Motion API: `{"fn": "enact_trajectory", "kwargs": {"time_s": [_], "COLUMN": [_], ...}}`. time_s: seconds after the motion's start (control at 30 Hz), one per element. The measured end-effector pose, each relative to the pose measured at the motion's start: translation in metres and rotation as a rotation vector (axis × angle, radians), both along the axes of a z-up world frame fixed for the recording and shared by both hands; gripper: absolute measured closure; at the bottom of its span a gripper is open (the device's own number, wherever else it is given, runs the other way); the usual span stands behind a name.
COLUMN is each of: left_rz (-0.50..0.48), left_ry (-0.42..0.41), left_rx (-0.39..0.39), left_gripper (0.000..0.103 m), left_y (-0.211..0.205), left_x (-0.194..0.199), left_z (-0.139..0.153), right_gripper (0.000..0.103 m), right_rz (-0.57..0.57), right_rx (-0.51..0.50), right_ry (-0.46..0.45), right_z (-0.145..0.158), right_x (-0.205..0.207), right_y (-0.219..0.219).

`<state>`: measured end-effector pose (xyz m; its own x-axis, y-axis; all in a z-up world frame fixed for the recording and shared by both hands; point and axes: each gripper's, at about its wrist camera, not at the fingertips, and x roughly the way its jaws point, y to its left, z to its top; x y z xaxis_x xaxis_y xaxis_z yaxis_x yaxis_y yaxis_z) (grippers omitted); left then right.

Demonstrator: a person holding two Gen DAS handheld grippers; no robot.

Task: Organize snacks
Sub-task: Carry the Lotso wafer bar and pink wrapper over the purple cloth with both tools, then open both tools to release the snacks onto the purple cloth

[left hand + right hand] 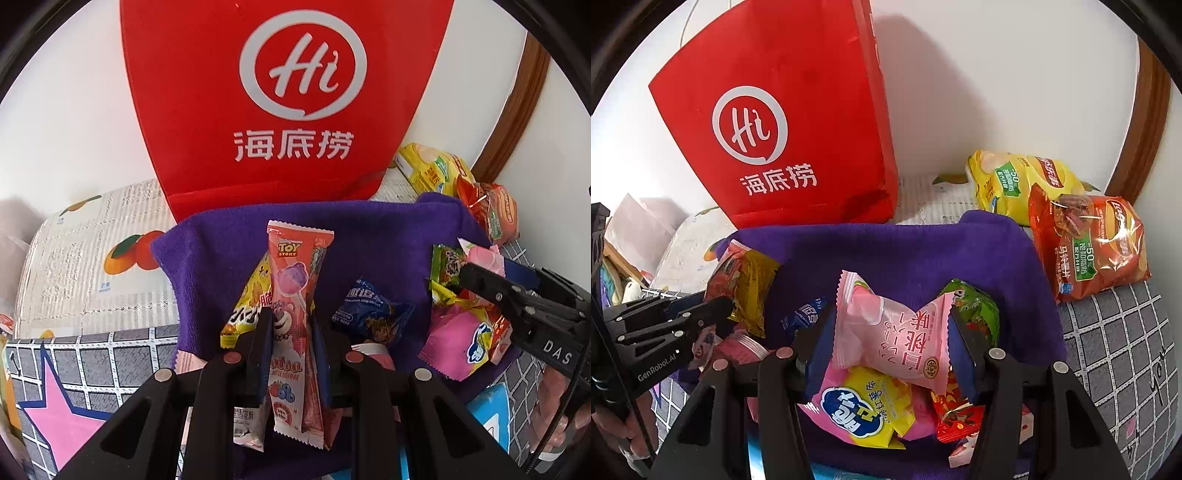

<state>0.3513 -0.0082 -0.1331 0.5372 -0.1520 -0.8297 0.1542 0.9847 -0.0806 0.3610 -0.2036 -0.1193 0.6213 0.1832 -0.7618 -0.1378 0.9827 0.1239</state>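
Observation:
My left gripper (290, 321) is shut on a pink Toy Story lollipop packet (295, 280), held upright over the purple towel (369, 236). My right gripper (892, 325) is shut on a pink peach-pastry packet (897, 339) above a pile of small snacks, among them a pink and yellow packet (864, 406) and a green one (979, 310). The red Haidilao paper bag (288, 96) stands upright behind the towel; it also shows in the right wrist view (790, 122). A yellow snack packet (243, 314) and a blue cookie packet (369, 314) lie on the towel.
Yellow (1015, 184) and red-orange (1089, 243) Lay's chip bags lie at the back right by the wall. A fruit-print cloth (92, 266) and a grey grid cover with a pink star (74, 387) lie under and around the towel. A brown wooden frame (1145, 122) stands at the right.

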Motion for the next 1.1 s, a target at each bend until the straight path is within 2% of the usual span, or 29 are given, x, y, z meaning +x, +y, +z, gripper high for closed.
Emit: {"fn": "enact_trajectory", "kwargs": {"time_s": [0.5, 0.63, 0.83, 0.93, 1.0, 1.03, 1.1], "left_rz": [0.0, -0.001, -0.005, -0.014, -0.013, -0.013, -0.015], "left_ry": [0.019, 0.019, 0.013, 0.001, -0.018, -0.024, -0.028], "left_rx": [-0.007, -0.005, 0.004, -0.009, -0.001, 0.002, -0.003], "left_gripper": [0.082, 0.082, 0.079, 0.069, 0.054, 0.052, 0.052], "left_y": [0.001, 0.001, 0.001, 0.002, 0.002, 0.002, 0.002], "left_x": [0.001, -0.001, -0.004, -0.009, -0.014, -0.016, -0.019], "left_z": [-0.006, -0.005, 0.0, 0.006, 0.012, 0.015, 0.02], "right_gripper": [0.043, 0.039, 0.034, 0.033, 0.028, 0.024, 0.023], "right_rz": [0.009, 0.022, 0.013, -0.001, -0.005, -0.008, -0.018], "right_rx": [-0.024, -0.062, -0.061, -0.046, -0.038, -0.037, -0.04], "right_ry": [0.021, 0.021, 0.031, 0.031, 0.026, 0.02, 0.005], "right_z": [-0.002, 0.001, 0.004, 0.007, 0.01, 0.012, 0.018], "right_x": [0.001, -0.001, -0.004, -0.006, -0.009, -0.01, -0.014], "right_y": [0.004, 0.009, 0.012, 0.012, 0.012, 0.012, 0.012]}}
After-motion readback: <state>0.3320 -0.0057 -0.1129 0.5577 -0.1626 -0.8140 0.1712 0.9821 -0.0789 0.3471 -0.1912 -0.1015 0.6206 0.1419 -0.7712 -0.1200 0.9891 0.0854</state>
